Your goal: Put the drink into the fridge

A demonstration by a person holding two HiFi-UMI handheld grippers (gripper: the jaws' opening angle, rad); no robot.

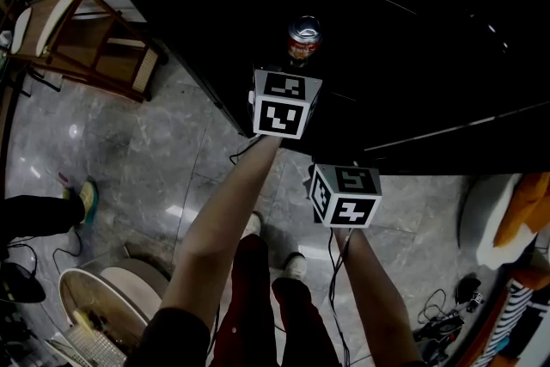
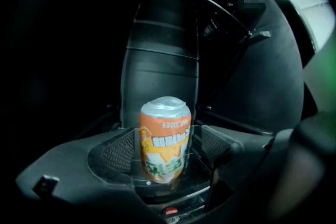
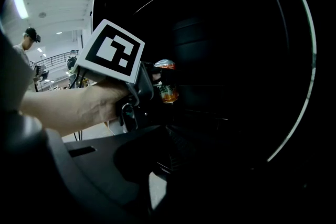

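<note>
Though the fingers of the left gripper (image 2: 163, 153) stand wide open around the upright drink can (image 2: 164, 134) at 12 o'clock, gripping nothing, a skewed pull-back could clip and topple it

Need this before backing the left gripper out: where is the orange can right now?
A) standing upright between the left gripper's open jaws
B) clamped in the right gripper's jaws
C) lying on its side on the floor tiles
A: the left gripper view shows the orange can standing upright between the jaws of the left gripper, which stand apart.
</note>
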